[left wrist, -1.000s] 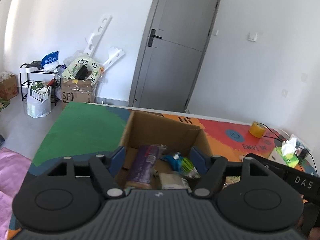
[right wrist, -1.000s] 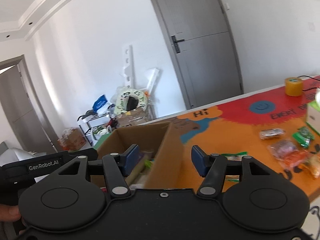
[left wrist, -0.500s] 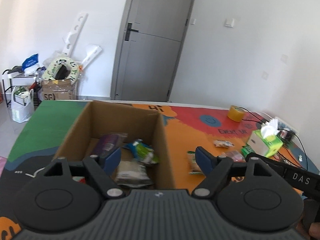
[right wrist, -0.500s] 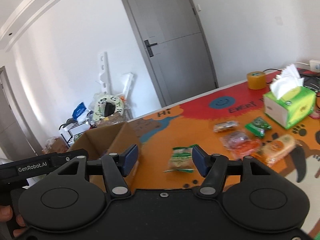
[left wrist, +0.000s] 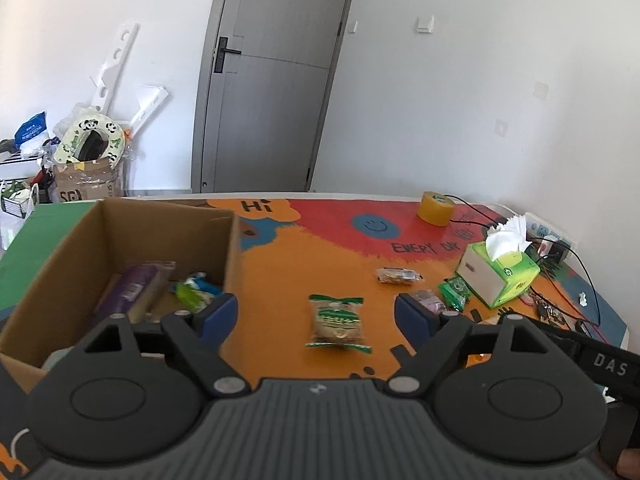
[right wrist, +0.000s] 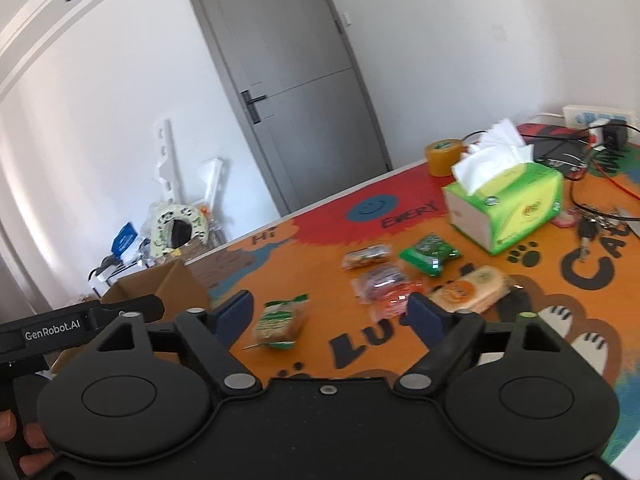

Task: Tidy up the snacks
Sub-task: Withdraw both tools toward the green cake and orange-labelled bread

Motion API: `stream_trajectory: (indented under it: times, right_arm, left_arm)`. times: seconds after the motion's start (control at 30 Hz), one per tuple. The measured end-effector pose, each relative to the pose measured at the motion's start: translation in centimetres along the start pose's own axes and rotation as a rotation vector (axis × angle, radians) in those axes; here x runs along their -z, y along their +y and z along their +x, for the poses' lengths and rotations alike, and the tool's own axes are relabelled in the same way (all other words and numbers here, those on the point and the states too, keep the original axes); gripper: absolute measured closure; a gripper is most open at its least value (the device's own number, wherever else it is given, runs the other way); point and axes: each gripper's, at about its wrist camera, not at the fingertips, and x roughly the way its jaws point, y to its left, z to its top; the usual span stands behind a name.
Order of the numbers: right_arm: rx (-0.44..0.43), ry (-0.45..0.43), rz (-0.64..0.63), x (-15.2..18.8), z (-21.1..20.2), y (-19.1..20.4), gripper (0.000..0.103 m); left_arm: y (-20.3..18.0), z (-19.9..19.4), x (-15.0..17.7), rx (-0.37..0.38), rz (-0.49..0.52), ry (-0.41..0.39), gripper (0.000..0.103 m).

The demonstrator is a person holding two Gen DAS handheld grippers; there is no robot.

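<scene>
The left gripper point(left wrist: 316, 314) is hovering above the counter point(left wrist: 288, 264) with its fingers point(left wrist: 218, 314) spread; they have just been opening, and nothing is sitting between them at finger height. A green-trimmed cake pack point(left wrist: 338, 322) is lying flat on the counter just right of the box point(left wrist: 168, 216), showing in the gap below the fingers. The box is standing open, holding a purple pack point(left wrist: 132, 292) and a green-and-blue pack point(left wrist: 198, 292).

The right gripper point(right wrist: 330, 312) is also hanging with fingers point(right wrist: 426, 316) spread, having just been opening, pinching nothing. In its view the cake pack point(right wrist: 280, 322) is lying just right of the box point(right wrist: 160, 284), near the left finger. Further right of the box, a pink pack point(right wrist: 380, 282), a brown bar point(right wrist: 366, 256), a green pack point(right wrist: 430, 254) and an orange biscuit pack point(right wrist: 470, 290) are lying loose in a cluster. A tissue box point(right wrist: 508, 204) is standing beyond them, with a tape roll point(right wrist: 444, 156) behind it. Part of a hand point(right wrist: 24, 440) is gripping the left gripper's handle
</scene>
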Motion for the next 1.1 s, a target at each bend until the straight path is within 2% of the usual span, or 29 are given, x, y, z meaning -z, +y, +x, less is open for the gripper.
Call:
stream_trajectory:
  times: [0.13, 0.2, 0.77, 0.83, 0.93, 1.0, 1.1]
  right_arm:
    - [0.01, -0.002, 0.015, -0.2, 0.2, -1.4, 0.008]
    - [0.022, -0.001, 0.014, -0.3, 0.5, -2.0, 0.001]
    - [0.117, 0.094, 0.074, -0.2, 5.3, -6.9, 0.001]
    - [0.126, 0.098, 0.077, -0.4, 5.9, -7.2, 0.002]
    - [0.151, 0.107, 0.089, -0.4, 6.9, -7.7, 0.011]
    - [0.172, 0.116, 0.102, -0.4, 7.6, -8.3, 0.021]
    - [0.203, 0.126, 0.111, -0.5, 8.5, -8.8, 0.023]
  left_arm:
    - [-1.4, 1.3, -0.2, 0.003, 0.006, 0.013, 0.018]
    - [-1.9, 1.9, -0.2, 0.002, 0.014, 0.016, 0.017]
    - [-3.8, 9.1, 0.5, -0.021, 0.007, 0.122, 0.017]
    - [-3.9, 10.0, 0.6, -0.03, -0.004, 0.135, 0.017]
    - [-4.2, 11.2, 0.8, -0.042, -0.007, 0.14, 0.017]
    - [-4.4, 11.8, 0.9, -0.051, 0.004, 0.134, 0.018]
    - [-4.5, 12.8, 1.0, -0.054, 0.008, 0.14, 0.018]
